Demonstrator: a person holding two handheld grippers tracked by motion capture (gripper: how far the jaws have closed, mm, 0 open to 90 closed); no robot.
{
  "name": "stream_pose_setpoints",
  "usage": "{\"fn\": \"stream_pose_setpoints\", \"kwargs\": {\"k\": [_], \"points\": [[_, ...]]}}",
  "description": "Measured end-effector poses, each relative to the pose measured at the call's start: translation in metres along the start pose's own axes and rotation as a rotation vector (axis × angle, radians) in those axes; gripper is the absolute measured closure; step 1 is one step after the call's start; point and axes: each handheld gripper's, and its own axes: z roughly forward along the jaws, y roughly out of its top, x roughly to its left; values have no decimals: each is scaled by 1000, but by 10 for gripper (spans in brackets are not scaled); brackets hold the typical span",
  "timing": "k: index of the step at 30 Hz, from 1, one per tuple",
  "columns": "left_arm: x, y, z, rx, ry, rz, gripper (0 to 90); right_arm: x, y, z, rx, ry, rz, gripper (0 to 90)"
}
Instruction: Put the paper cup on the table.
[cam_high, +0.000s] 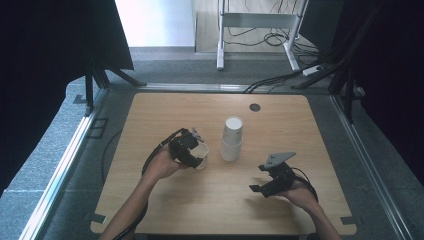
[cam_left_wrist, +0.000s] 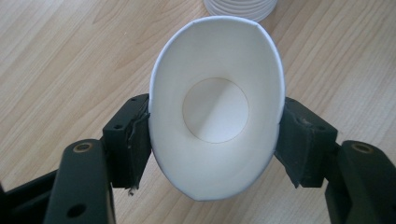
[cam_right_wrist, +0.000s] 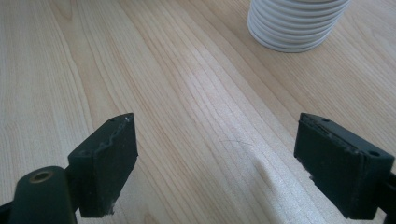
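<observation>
Count, taking the desk (cam_high: 165, 210) as landmark: 1 desk. 1 loose paper cup (cam_left_wrist: 217, 107) on its left half, squeezed oval between fingers (cam_left_wrist: 128, 140). 1 stack of paper cups (cam_high: 232, 139) near desk centre, upside down; approx. 10 rims show at its base in the right gripper view, exact no. unclear. 2 grippers over the desk: left gripper (cam_high: 192, 150), right gripper (cam_high: 267, 182). 2 hands, 1 per gripper. 1 dark round hole (cam_high: 255, 107) by the desk's far edge.

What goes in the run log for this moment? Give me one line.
left gripper: shut on paper cup, rim squeezed oval | right gripper: open, above table | cup stack: upright, mid-table
</observation>
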Motion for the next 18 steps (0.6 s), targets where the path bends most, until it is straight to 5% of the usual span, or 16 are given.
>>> {"fn": "stream_pose_setpoints", "kwargs": {"k": [18], "points": [[0,-3,13,-5,-31,-37,189,0,-1,0,9,1,-2,133]]}}
